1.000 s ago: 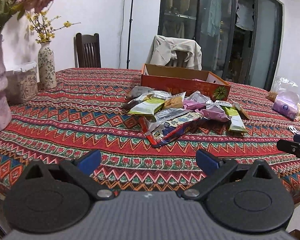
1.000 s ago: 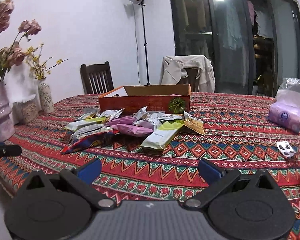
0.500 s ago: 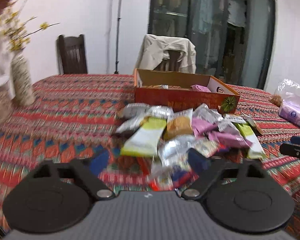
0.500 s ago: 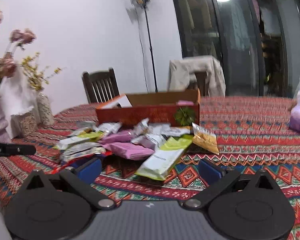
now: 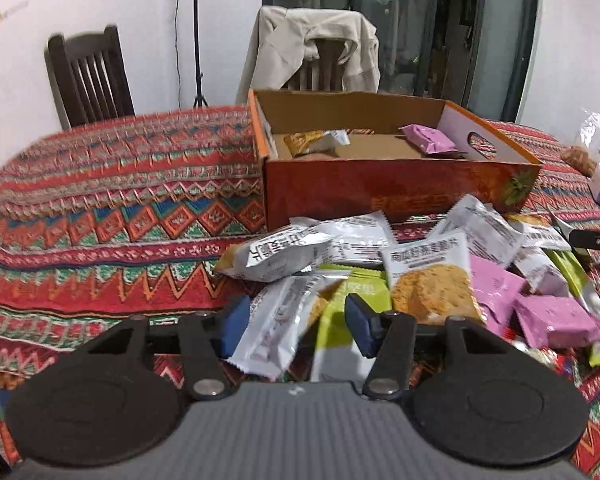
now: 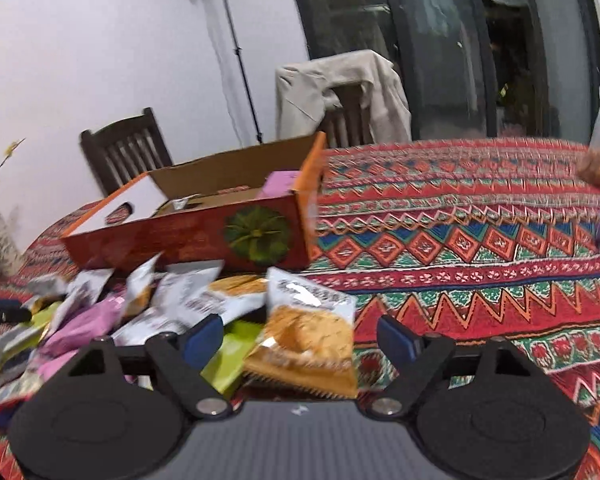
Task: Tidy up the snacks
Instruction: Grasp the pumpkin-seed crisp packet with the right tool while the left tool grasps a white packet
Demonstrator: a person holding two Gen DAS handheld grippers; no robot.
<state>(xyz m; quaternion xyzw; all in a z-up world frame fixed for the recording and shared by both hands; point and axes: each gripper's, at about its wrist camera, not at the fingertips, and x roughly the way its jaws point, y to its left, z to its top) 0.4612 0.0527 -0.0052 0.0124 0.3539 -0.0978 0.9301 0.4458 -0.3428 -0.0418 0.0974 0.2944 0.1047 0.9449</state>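
A worktop covered in a red, green and blue zigzag cloth holds a heap of snack packets in front of an open orange cardboard box.

In the left wrist view, the left claw reaches down over the near left part of the heap. Its jaws have just been closing and stand partly apart, with a silver packet and a lime-green packet between the blue pads; the pads do not visibly press on either. Just beyond lie another silver packet, a white packet picturing a golden cracker, and several pink packets to the right. Inside the box, a pink packet lies at the far right and an orange-and-silver packet at the far left.

In the right wrist view, the right claw hovers at the right end of the heap. Its jaws have also just been closing and remain wide apart, with an orange cracker packet between them, untouched by either pad. Pink and silver packets spread away to the left, blurred.

Beyond the worktop stand a dark wooden chair and a chair draped with a beige jacket.
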